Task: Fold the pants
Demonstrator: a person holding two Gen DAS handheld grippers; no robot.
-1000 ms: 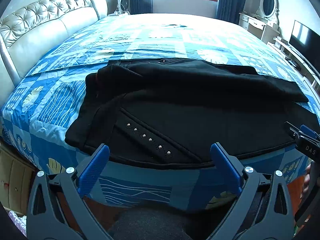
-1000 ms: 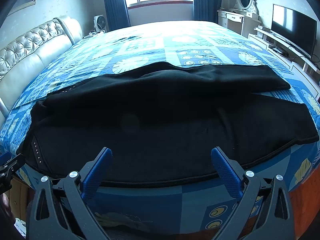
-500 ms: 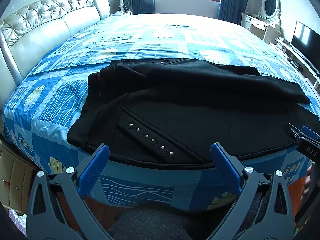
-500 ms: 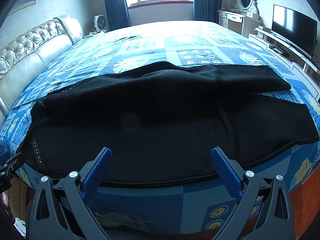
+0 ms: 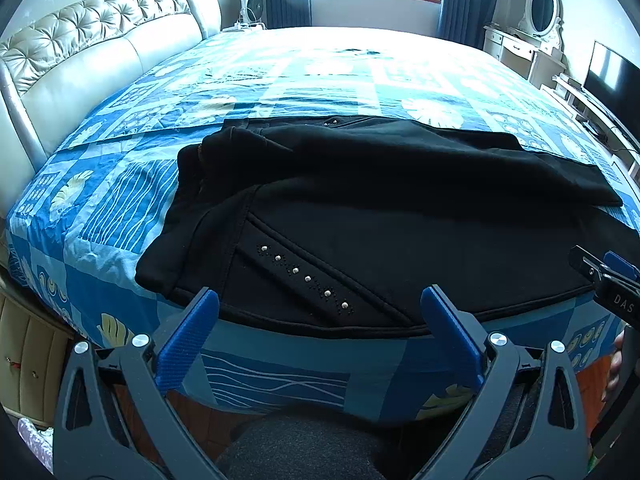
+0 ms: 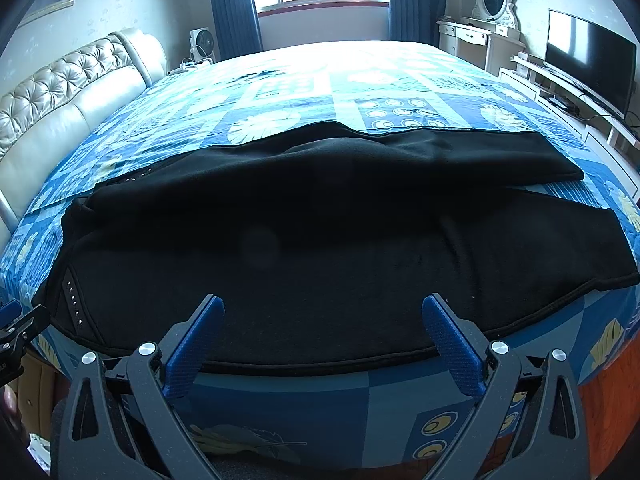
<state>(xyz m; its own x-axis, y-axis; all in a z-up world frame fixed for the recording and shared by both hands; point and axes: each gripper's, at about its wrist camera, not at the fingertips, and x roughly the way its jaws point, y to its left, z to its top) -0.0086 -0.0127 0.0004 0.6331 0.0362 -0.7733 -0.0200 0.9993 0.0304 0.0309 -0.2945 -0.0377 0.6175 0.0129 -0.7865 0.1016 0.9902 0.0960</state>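
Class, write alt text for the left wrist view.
Black pants with a studded pocket seam lie spread across a blue patterned bedspread. The open left gripper with blue-padded fingers hovers at the near hem, holding nothing.

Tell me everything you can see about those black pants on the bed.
The pants are black and look like soft, matte fabric. They lie sideways along the near edge of the bed, on its blue patterned cover, waist toward the headboard. One leg lies partly over the other, its hem short of the lower one's. A slanted row of silver studs trims the hip. Nothing grips them: both open grippers hang just short of the near edge.
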